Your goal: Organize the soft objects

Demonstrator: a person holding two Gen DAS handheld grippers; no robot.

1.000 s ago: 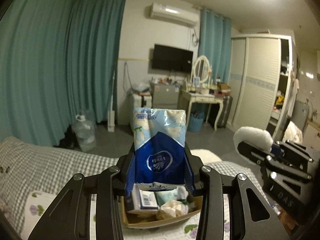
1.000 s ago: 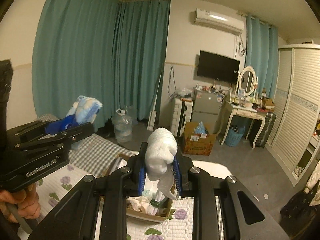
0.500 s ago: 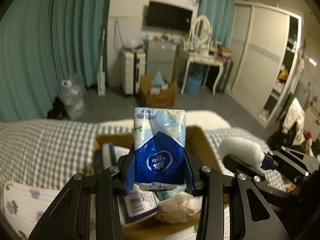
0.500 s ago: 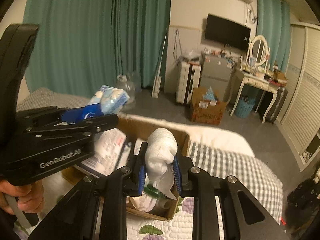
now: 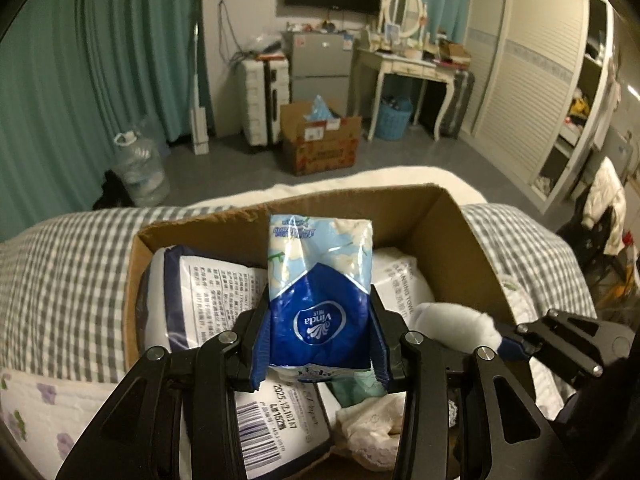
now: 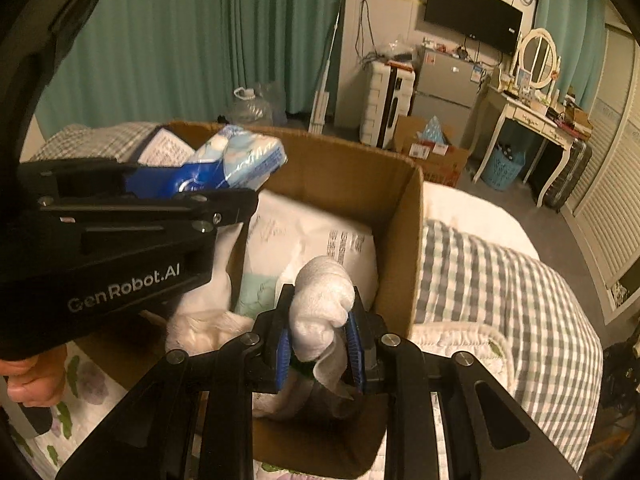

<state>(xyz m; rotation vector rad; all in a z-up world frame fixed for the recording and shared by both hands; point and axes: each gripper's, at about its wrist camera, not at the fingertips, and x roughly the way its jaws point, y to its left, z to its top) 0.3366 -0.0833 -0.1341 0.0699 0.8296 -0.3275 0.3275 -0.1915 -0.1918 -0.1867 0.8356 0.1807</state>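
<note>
My left gripper [image 5: 318, 332] is shut on a blue and white tissue pack [image 5: 320, 288] and holds it over an open cardboard box [image 5: 468, 240] on the bed. The pack also shows in the right wrist view [image 6: 236, 160]. My right gripper [image 6: 320, 336] is shut on a rolled white cloth [image 6: 322, 300] over the box's right part [image 6: 408, 216]. The cloth shows in the left wrist view [image 5: 456, 326] at the right. The box holds white printed packs [image 5: 212, 292], a pale green pack [image 6: 256, 292] and a crumpled white cloth [image 5: 372, 436].
The box stands on a bed with a grey checked cover [image 5: 68, 280] and a floral quilt [image 5: 36, 412]. Beyond the bed are a water jug [image 5: 138, 168], another cardboard box [image 5: 320, 144], a dressing table [image 5: 404, 68] and a wardrobe [image 5: 536, 80].
Both grippers have come down and forward over the cardboard box, each still holding its item. The box now fills much more of both views.
</note>
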